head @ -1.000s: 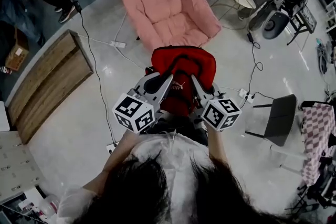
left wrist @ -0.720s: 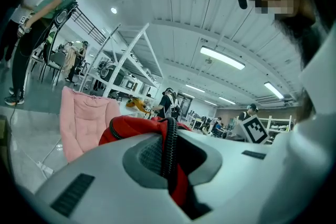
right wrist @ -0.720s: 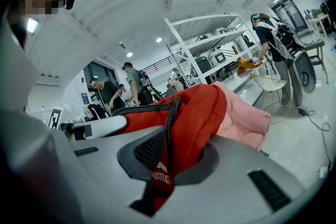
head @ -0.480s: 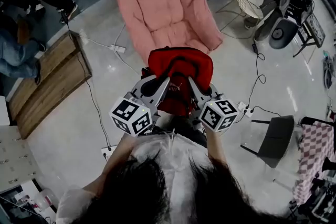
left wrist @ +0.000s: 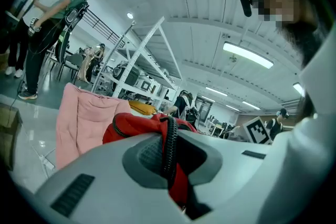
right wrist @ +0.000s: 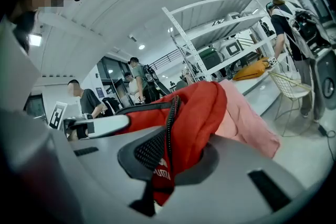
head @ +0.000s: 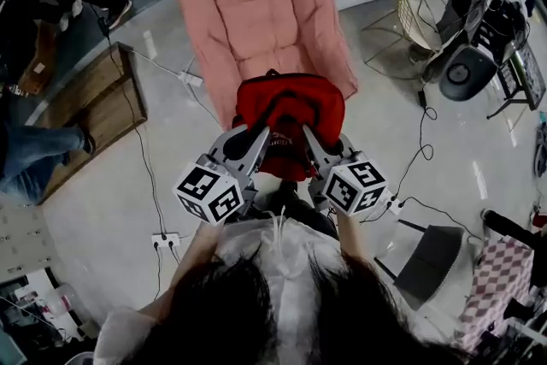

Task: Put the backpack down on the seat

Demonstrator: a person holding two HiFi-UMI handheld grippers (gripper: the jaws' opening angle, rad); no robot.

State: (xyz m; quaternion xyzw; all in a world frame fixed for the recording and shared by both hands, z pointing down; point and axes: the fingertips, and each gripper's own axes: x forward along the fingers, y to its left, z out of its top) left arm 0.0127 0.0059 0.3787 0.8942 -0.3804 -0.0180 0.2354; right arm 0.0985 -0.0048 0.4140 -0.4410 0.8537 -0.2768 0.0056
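Note:
A red backpack (head: 289, 110) hangs in the air between my two grippers, just in front of the pink padded chair (head: 256, 13). My left gripper (head: 258, 138) is shut on the backpack's left side, and in the left gripper view its red fabric and black zip (left wrist: 169, 147) are pinched between the jaws. My right gripper (head: 309, 138) is shut on the right side, where red fabric (right wrist: 184, 128) fills the jaws. The chair seat (right wrist: 247, 118) shows pink just beyond the bag.
A wooden bench (head: 81, 120) stands at the left, with cables and a power strip (head: 190, 79) on the floor beside the chair. A black chair (head: 425, 262) is at the lower right, a wire chair (head: 419, 8) and people at the far right and upper left.
The pink chair has drawn closer under the backpack as I carry it forward. Both grippers keep the same hold. People at the left have shifted.

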